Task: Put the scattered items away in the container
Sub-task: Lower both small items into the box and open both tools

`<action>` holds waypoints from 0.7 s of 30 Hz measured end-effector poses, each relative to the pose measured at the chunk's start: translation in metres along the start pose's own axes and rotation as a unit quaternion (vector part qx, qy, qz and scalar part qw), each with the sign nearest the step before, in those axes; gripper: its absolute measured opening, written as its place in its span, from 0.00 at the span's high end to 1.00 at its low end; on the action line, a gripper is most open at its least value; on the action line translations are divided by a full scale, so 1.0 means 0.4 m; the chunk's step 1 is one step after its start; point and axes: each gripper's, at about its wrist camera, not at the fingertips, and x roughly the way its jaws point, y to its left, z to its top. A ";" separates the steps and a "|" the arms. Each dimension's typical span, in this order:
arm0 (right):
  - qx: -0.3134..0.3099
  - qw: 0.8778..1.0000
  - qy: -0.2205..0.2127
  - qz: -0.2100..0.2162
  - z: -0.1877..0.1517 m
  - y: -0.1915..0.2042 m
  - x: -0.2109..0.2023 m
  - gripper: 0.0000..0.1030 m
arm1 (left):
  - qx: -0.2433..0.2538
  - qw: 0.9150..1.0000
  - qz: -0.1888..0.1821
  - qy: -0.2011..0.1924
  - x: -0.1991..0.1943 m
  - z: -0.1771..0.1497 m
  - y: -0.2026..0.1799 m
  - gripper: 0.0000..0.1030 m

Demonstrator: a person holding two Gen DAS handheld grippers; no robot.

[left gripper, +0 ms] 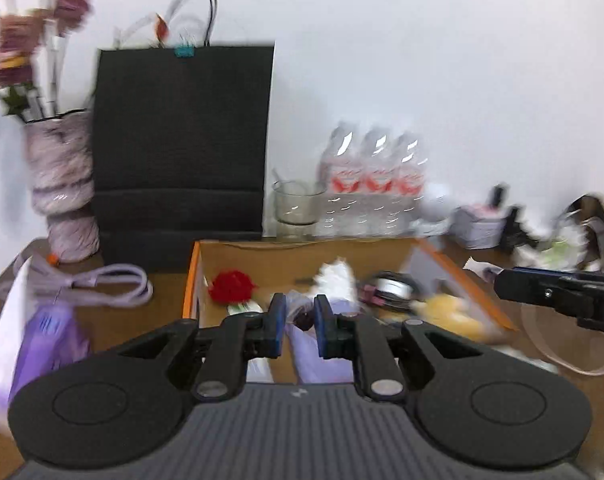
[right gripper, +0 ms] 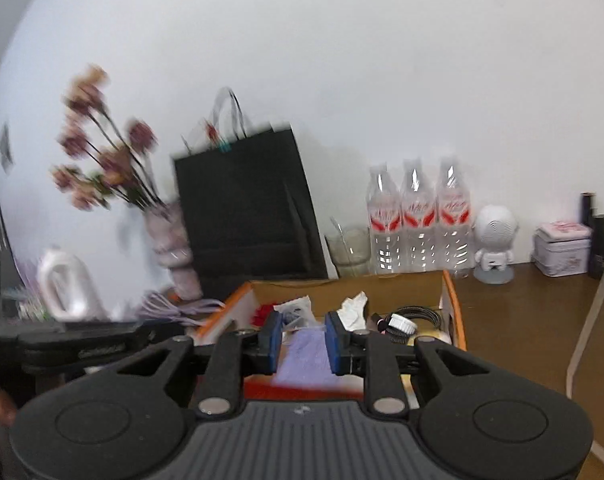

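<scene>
An open cardboard box (left gripper: 262, 254) with orange edges sits on the brown table; it also shows in the right wrist view (right gripper: 402, 284). Inside lie a red flower (left gripper: 230, 286), crumpled white paper (left gripper: 336, 276), a coiled black cable (right gripper: 412, 318), a yellow item (left gripper: 446, 308) and a lilac cloth (right gripper: 304, 354). My left gripper (left gripper: 298, 326) hovers over the box's near side, jaws a little apart, a clear bag with a dark item (left gripper: 302, 312) between them. My right gripper (right gripper: 304, 340) hovers over the lilac cloth, jaws apart.
A black paper bag (left gripper: 182, 152), a vase of dried flowers (left gripper: 62, 188), a glass (left gripper: 296, 206) and three water bottles (left gripper: 372, 184) line the wall. A lilac cable (left gripper: 102, 284) lies left of the box. A white robot figure (right gripper: 494, 240) and a tin (right gripper: 562, 248) stand at right.
</scene>
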 end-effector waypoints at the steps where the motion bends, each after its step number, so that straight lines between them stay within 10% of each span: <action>1: 0.005 1.000 0.021 -0.001 0.024 -0.022 0.068 0.79 | 0.000 1.000 -0.002 0.023 0.065 0.018 0.005 0.85; 12: 0.021 0.970 0.230 -0.074 0.001 -0.126 0.520 0.75 | -0.068 0.985 -0.015 0.159 0.360 -0.007 0.092 0.83; 21: 0.051 0.973 0.214 -0.065 0.074 -0.124 0.408 0.43 | -0.043 0.989 0.000 0.145 0.207 0.072 0.084 0.56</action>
